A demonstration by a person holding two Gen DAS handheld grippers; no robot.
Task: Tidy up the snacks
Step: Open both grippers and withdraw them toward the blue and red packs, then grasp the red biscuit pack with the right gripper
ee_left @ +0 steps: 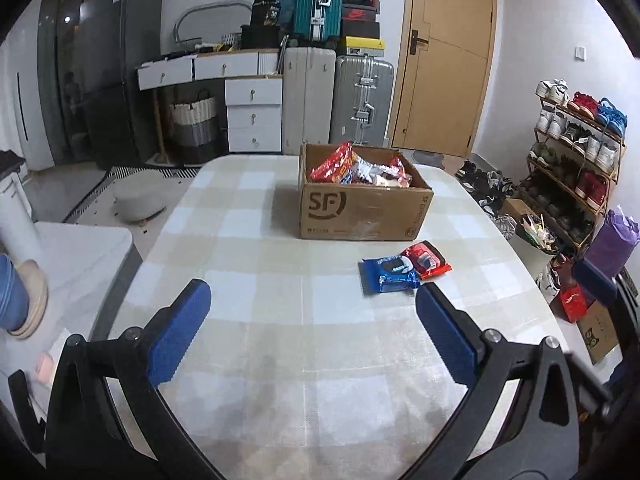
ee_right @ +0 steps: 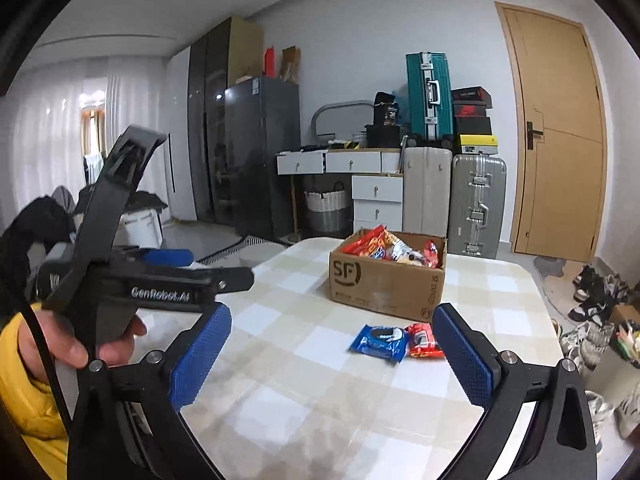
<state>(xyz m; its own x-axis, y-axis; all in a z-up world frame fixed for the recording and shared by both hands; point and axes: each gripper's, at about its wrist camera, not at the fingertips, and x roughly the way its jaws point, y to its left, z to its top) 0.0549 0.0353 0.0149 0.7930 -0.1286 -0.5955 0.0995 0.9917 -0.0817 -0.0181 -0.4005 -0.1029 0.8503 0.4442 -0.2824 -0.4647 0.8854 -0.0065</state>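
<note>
- Both grippers hang above the near part of the table (ee_left: 248, 208) and hold nothing. The left gripper (ee_left: 312, 336) has its blue pads spread wide, and the right gripper (ee_right: 332, 356) is spread wide as well.
- Two snack packs lie loose on the checked cloth, near the right edge of the table: a blue pack (ee_left: 390, 274) and a red pack (ee_left: 427, 259). The two touch each other, with the red one nearer to the box.
- Behind them, toward the far edge, stands a cardboard box (ee_left: 360, 208) that already holds many snacks (ee_left: 360, 168).
- The step in hand, as I judge it, is to pick up one loose pack and put it in the box.
- The right gripper looks better placed, because the packs sit almost between its pads in its own view.
- To do it well, come down over the blue pack alone, one pad on each long side, so the red pack is not dragged along.
- Such packs are thin and slippery, I think; close gently but fully, and lift straight before moving over the box.
- Release low over the box, so the pack does not slide off the heap.
</note>
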